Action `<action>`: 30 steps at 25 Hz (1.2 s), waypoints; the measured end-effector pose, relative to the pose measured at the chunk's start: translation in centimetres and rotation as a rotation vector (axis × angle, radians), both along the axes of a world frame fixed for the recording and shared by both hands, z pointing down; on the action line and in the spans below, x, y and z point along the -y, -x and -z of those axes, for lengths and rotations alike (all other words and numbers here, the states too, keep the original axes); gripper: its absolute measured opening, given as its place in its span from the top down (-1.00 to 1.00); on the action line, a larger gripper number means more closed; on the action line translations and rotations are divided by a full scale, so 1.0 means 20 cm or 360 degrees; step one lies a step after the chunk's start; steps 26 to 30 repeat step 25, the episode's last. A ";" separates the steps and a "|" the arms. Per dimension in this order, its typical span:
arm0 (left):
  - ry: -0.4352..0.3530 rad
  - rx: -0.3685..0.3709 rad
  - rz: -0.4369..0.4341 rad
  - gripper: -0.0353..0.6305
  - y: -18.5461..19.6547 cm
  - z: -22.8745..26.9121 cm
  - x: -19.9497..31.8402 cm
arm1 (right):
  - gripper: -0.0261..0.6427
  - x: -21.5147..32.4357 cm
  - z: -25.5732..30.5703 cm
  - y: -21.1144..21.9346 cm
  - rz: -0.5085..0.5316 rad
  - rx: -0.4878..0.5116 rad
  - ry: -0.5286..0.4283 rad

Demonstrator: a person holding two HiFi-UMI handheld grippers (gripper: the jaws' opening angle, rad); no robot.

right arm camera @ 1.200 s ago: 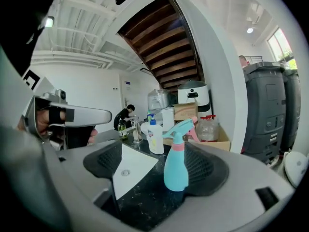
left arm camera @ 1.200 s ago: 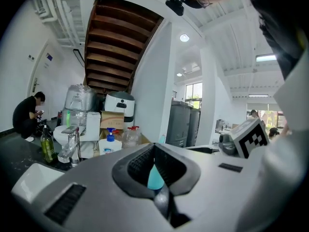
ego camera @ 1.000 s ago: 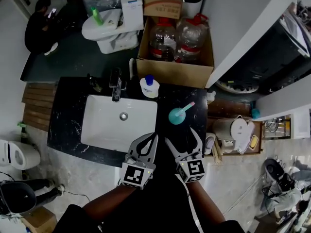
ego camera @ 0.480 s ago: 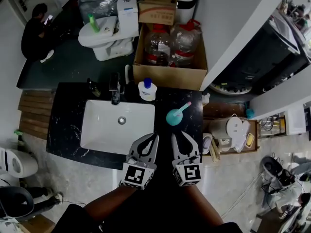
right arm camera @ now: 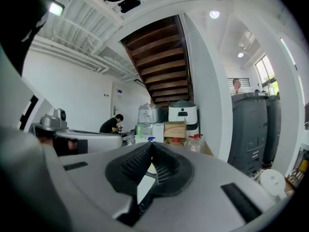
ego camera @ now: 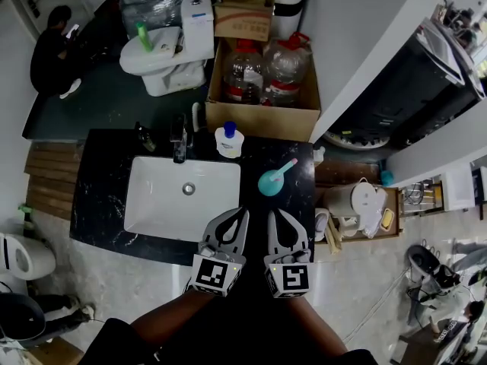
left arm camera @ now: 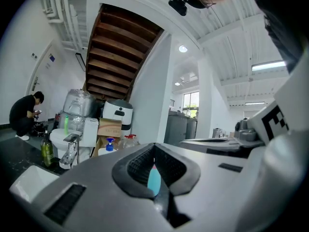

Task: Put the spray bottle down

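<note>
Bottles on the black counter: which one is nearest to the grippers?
The teal spray bottle with the pink nozzle, right of the white sink. The white blue-capped bottle and the dark bottle stand farther back, by the tap.

Head camera: we look steeply down on black counter (ego camera: 106, 173). Cameras on left gripper (ego camera: 242, 215), right gripper (ego camera: 275, 215): we face level along jaws, close. All share small cardboard box (ego camera: 243, 20).

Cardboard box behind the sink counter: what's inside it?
Two large clear plastic jugs with red caps stand side by side in the open brown cardboard box. The box floor is hidden under them; whether anything else lies there cannot be seen.
</note>
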State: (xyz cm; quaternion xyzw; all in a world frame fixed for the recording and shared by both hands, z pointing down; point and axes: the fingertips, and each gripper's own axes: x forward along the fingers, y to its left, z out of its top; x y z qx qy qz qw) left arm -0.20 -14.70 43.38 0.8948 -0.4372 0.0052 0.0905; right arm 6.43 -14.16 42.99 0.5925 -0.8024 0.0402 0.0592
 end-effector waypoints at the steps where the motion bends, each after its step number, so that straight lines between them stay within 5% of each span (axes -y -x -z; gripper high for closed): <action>1: 0.0007 -0.0001 0.0004 0.87 0.00 -0.01 0.00 | 0.87 0.00 0.01 0.01 0.0002 -0.0009 -0.0015; 30: -0.0044 0.0069 0.0014 0.87 -0.01 0.02 0.02 | 0.87 -0.01 0.08 0.02 0.0015 0.0020 -0.0042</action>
